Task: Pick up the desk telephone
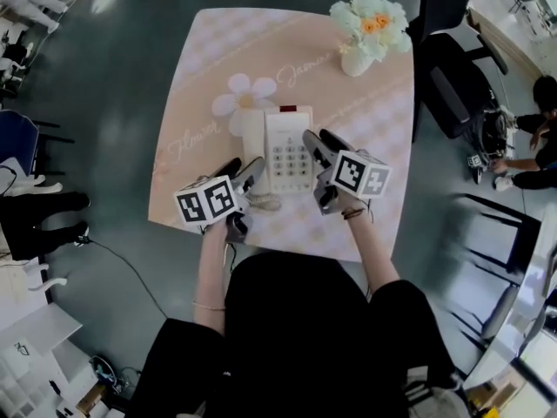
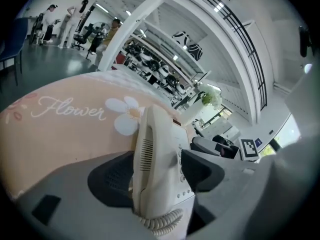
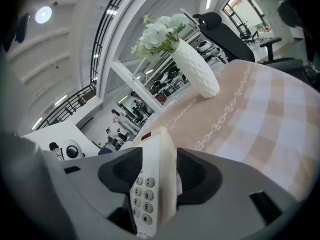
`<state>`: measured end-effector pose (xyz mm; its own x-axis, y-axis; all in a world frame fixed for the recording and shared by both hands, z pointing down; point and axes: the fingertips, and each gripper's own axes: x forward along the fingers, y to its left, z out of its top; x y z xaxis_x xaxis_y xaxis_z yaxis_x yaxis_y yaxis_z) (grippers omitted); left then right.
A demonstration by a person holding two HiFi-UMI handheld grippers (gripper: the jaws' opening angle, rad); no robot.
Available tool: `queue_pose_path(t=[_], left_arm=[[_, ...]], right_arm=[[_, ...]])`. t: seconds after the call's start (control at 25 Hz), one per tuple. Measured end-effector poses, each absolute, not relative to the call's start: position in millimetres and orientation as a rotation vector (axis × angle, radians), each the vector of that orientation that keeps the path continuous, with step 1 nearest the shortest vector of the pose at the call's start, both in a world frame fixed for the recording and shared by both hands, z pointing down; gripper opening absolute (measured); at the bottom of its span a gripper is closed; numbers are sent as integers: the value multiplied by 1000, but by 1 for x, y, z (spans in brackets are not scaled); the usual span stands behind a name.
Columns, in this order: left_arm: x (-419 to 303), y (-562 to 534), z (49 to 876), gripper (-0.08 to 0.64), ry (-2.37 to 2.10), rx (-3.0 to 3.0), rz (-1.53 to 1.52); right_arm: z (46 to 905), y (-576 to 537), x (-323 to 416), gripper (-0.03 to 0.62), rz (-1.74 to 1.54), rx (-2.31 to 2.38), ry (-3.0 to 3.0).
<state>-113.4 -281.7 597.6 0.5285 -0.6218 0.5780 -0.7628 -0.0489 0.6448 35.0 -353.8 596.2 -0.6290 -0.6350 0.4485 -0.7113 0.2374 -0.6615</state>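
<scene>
Desk telephone (image 1: 288,151): white, push-button keypad, handset (image 1: 252,136) cradled on its left side, coiled cord (image 1: 264,202) bunched at the near end. It lies at the near middle of the table, gripped from both sides; whether its base is off the cloth cannot be told.

Left gripper (image 1: 242,171): marker cube uppermost, at the telephone's near-left corner. Jaws clamped across the handset and the left edge of the body, one pad on each side, as the left gripper view shows.

Right gripper (image 1: 320,146): marker cube uppermost, at the telephone's right side. Jaws closed on the right edge of the body, keypad just beside the left pad in the right gripper view.

Table (image 1: 383,129): square, covered by a peach and white checked cloth with a printed daisy (image 1: 239,98) and script lettering.

Vase (image 1: 357,59): white, upright at the far right corner, holding white and orange flowers (image 1: 372,17).

Office chair (image 1: 452,77): black, beside the table's far right edge.

Person (image 1: 535,142): crouched on the grey floor, far right.
</scene>
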Motion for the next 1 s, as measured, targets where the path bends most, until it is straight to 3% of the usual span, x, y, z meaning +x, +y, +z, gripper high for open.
queue_pose_path(t=[0.28, 1.0], left_arm=[[-111, -287, 610, 305, -1094, 1704, 165], [-98, -292, 616, 311, -943, 1719, 145]], right_arm=[[616, -356, 23, 218, 1516, 1245, -2309], [625, -355, 12, 210, 1644, 1116, -2287]])
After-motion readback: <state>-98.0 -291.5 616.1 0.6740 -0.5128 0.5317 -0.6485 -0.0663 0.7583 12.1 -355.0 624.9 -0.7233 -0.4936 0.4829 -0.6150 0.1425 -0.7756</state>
